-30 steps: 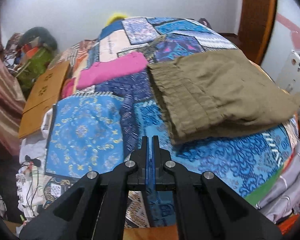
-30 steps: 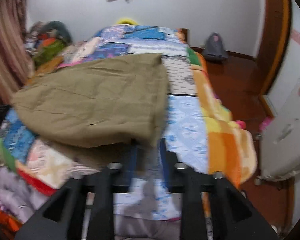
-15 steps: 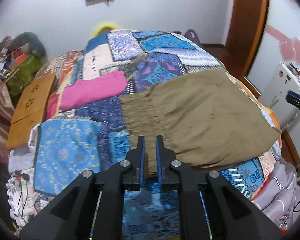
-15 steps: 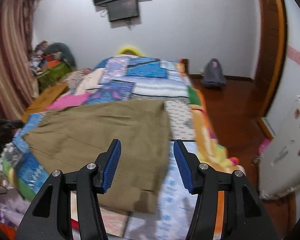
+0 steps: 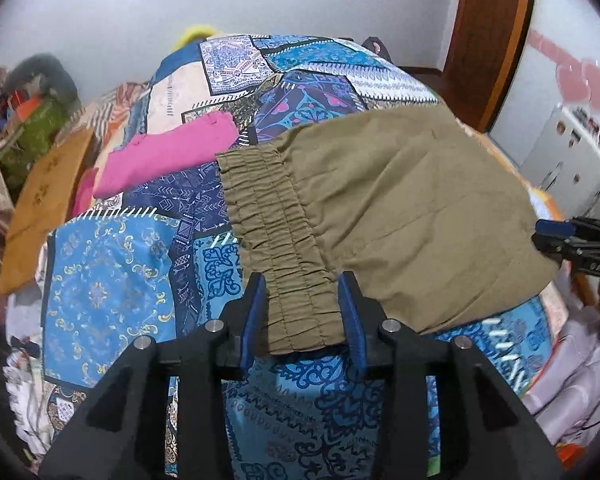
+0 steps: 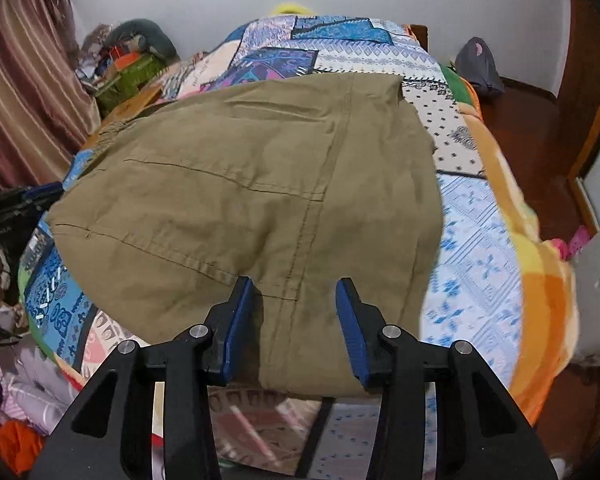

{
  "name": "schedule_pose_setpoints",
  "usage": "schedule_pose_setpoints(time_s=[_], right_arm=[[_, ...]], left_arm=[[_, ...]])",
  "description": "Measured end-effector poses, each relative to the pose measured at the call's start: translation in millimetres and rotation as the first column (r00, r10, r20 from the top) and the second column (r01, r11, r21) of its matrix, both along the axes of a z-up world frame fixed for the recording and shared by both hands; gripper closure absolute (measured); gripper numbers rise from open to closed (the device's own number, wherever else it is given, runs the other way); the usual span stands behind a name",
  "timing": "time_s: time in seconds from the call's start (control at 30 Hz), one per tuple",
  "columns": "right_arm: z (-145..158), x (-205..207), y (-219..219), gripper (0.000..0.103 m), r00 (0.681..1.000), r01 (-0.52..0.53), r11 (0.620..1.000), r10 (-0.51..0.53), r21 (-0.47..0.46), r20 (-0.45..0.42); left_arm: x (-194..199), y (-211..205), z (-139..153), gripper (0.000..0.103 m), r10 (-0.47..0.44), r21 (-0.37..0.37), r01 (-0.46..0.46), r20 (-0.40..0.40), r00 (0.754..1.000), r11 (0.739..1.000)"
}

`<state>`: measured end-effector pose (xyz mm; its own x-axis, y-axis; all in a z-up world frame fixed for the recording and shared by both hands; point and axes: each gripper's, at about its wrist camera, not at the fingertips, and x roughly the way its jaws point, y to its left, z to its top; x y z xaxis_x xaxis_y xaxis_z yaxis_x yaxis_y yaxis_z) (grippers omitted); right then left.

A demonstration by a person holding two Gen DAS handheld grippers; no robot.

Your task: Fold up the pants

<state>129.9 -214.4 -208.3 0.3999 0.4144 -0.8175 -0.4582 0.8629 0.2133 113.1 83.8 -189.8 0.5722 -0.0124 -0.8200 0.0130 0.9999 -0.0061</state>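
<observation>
Olive pants (image 5: 400, 208) lie folded on the patchwork bedspread (image 5: 108, 280), their elastic waistband toward the left. My left gripper (image 5: 302, 312) hangs over the near corner of that waistband. Its jaws are opening, the gathered band lies between the blue pads, and the pads do not press on it. In the right wrist view the pants (image 6: 260, 184) fill the middle. My right gripper (image 6: 294, 320) straddles their near edge at a seam. Its jaws are closing with the cloth between them, but a gap shows at each pad. Each gripper shows at the other view's edge.
A folded pink garment (image 5: 168, 160) and a tan wooden board (image 5: 44, 200) lie to the left on the bed. Loose clothes are piled below the near edge (image 5: 560, 380). A white appliance (image 5: 572, 160) stands to the right. A grey bag (image 6: 478, 64) sits on the wooden floor.
The left jaws went from shut to parted and now stand astride the waistband corner. The right gripper dropped toward the pants' near edge, its jaws narrower than half a second ago.
</observation>
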Motion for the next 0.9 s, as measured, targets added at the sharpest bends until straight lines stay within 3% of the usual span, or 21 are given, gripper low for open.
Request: schedule_pose_setpoints(time_s=[0.13,0.33,0.5,0.63,0.83,0.9], right_arm=[[20.2,13.1,-4.6,0.064,0.997,0.035,0.999,-0.033,-0.019,0.068],[36.7,55.7,-19.2,0.064,0.988,0.116,0.993,-0.117,0.016,0.103],[36.4,93.2,-16.2,0.064,0.982,0.146,0.989,-0.144,-0.007,0.122],[31.6,121.0,-11.3,0.055,0.979,0.159,0.987,-0.154,-0.028,0.132],[12.2,165.4,-2.0,0.055,0.986,0.127,0.992,-0.124,-0.022,0.109],[3.9,180.4,0.7,0.055,0.989,0.117,0.993,-0.115,-0.011,0.089]], left_arm=[[9.9,7.7,23.0,0.064,0.033,0.057,-0.037,0.065,0.997,0.998],[50.3,27.2,35.4,0.064,0.064,0.065,-0.070,0.091,0.994,0.995],[91.1,36.7,26.7,0.064,0.070,0.028,-0.071,0.052,0.996,0.997],[117.4,39.1,12.6,0.063,0.062,0.021,-0.062,0.018,0.998,0.998],[147.6,41.7,-17.9,0.055,0.040,-0.009,-0.041,-0.071,0.997,0.999],[154.1,40.7,-22.0,0.046,0.029,-0.025,-0.031,-0.082,0.996,0.999]])
